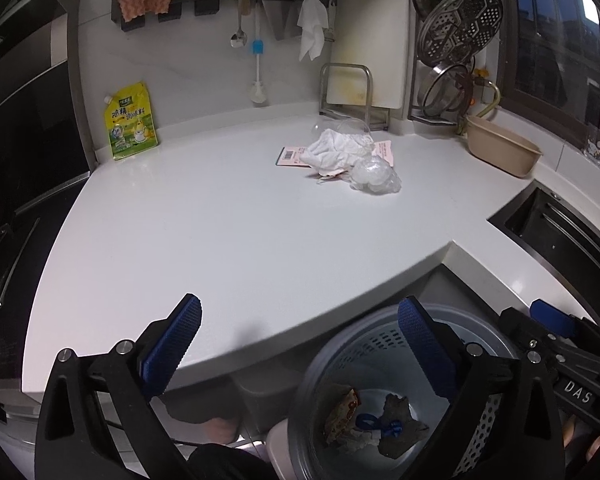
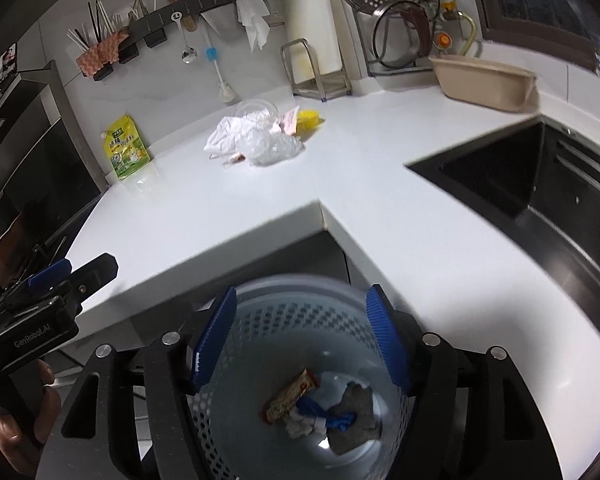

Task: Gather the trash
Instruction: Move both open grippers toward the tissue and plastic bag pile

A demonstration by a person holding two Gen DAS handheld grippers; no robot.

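Both the left gripper (image 1: pixel 299 343) and right gripper (image 2: pixel 298 340) are hanging released, jaws empty, over the bin (image 2: pixel 284 322) for dropping; remaining trash pile (image 1: pixel 346 158) is lying at twelve o'clock on the counter (image 1: pixel 220 220).

White countertop (image 1: pixel 220 208): trash pile (image 1: pixel 340 154), yellow pouch (image 1: pixel 132 122), beige basin (image 1: pixel 500 150).

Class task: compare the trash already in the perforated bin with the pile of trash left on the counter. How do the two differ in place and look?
The trash in the bin lies low, below counter level; the pile on the counter sits up near the back wall. The bin's trash is darker: a grey scrap, a blue piece, a printed wrapper. The counter pile is mostly pale: crumpled white tissue and clear plastic, with pink card. Both are loose, crumpled litter that neither hand-held gripper touches.
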